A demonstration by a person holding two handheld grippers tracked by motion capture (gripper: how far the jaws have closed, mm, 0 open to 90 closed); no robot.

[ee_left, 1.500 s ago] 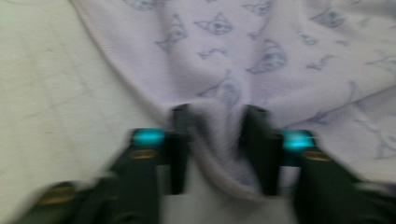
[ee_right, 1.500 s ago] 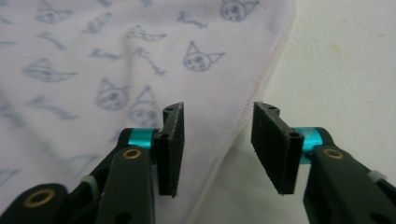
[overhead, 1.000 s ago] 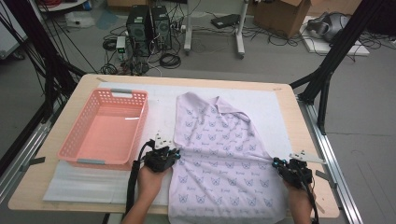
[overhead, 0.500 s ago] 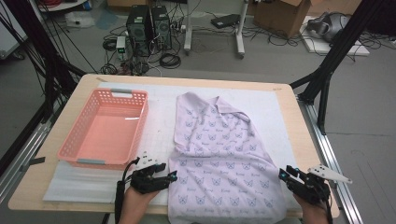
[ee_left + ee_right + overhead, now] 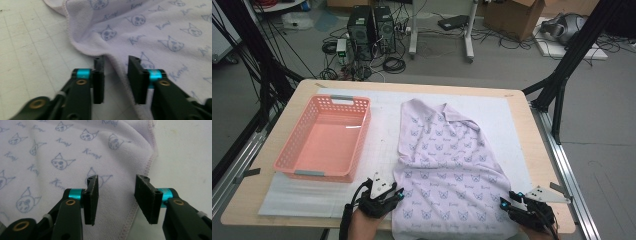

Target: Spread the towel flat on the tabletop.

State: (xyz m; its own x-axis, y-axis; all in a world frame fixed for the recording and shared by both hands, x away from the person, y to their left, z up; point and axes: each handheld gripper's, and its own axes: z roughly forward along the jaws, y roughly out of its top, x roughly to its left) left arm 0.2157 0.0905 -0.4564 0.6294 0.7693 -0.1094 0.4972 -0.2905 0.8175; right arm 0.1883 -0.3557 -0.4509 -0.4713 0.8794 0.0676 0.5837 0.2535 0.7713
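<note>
A lilac cloth (image 5: pixel 447 155) printed with blue cat faces lies spread on the white mat, its near part reaching the table's front edge. My left gripper (image 5: pixel 399 193) is at the cloth's near left side. In the left gripper view its jaws (image 5: pixel 116 61) have just been closing and stand a little apart, with the cloth's hem (image 5: pixel 120 75) lying between them untouched. My right gripper (image 5: pixel 510 201) is at the near right corner. Its jaws (image 5: pixel 116 180) have opened and hang open over the cloth's stitched edge (image 5: pixel 132 220).
A pink plastic basket (image 5: pixel 290 137) stands empty on the left of the white mat (image 5: pixel 507 115). The wooden table's front edge (image 5: pixel 272 220) is just under my hands. Black frame legs, cables and computer cases stand on the floor beyond the table.
Both grippers have slid back along the cloth's sides toward the table's front edge. The crease that ran between them is gone and the cloth lies flatter.
</note>
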